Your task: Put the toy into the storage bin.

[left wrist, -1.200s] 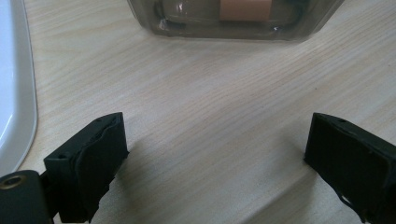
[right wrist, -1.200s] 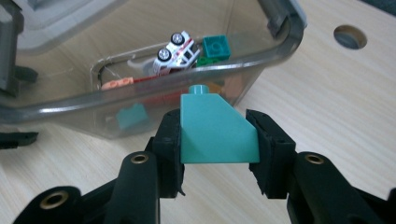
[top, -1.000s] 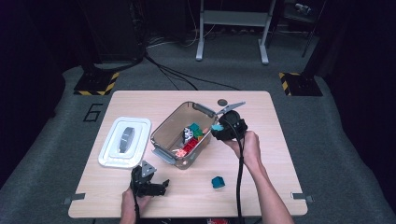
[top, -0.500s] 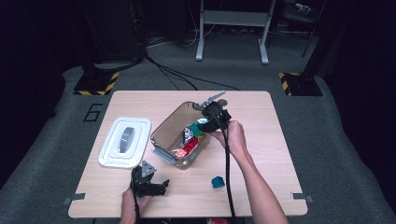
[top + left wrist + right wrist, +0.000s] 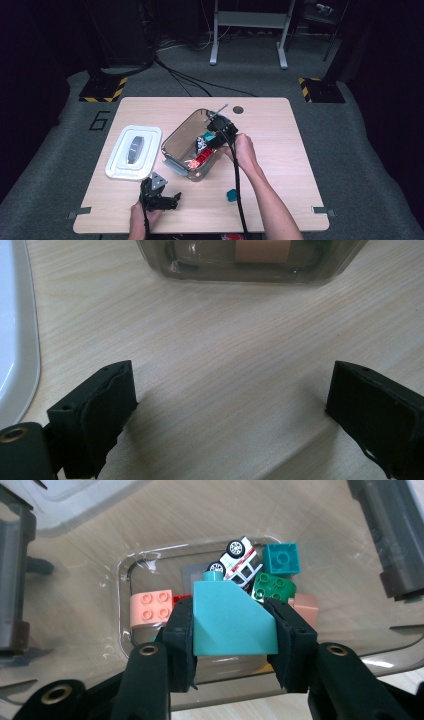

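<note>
My right gripper (image 5: 231, 614) is shut on a light teal sloped brick (image 5: 227, 630) and holds it above the open clear container (image 5: 125, 630). Inside the container lie a pink brick (image 5: 151, 607), a white toy car (image 5: 239, 562), a dark teal brick (image 5: 281, 559) and a green brick (image 5: 272, 586). From the high view the right gripper (image 5: 217, 134) hangs over the container (image 5: 180, 142) near its right wall. My left gripper (image 5: 160, 197) rests open on the table near the front edge. Its jaws (image 5: 232, 390) stand wide apart with bare wood between them.
The white lid (image 5: 134, 151) lies flat left of the container, and its edge (image 5: 15, 340) is close to my left jaw. A small teal brick (image 5: 231, 194) sits on the table (image 5: 280, 130) at the front right. A round cable hole (image 5: 238, 109) marks the far side.
My right gripper has carried the teal brick leftward from the container's right rim to above its inside, sinking slightly. The left gripper has stayed still.
</note>
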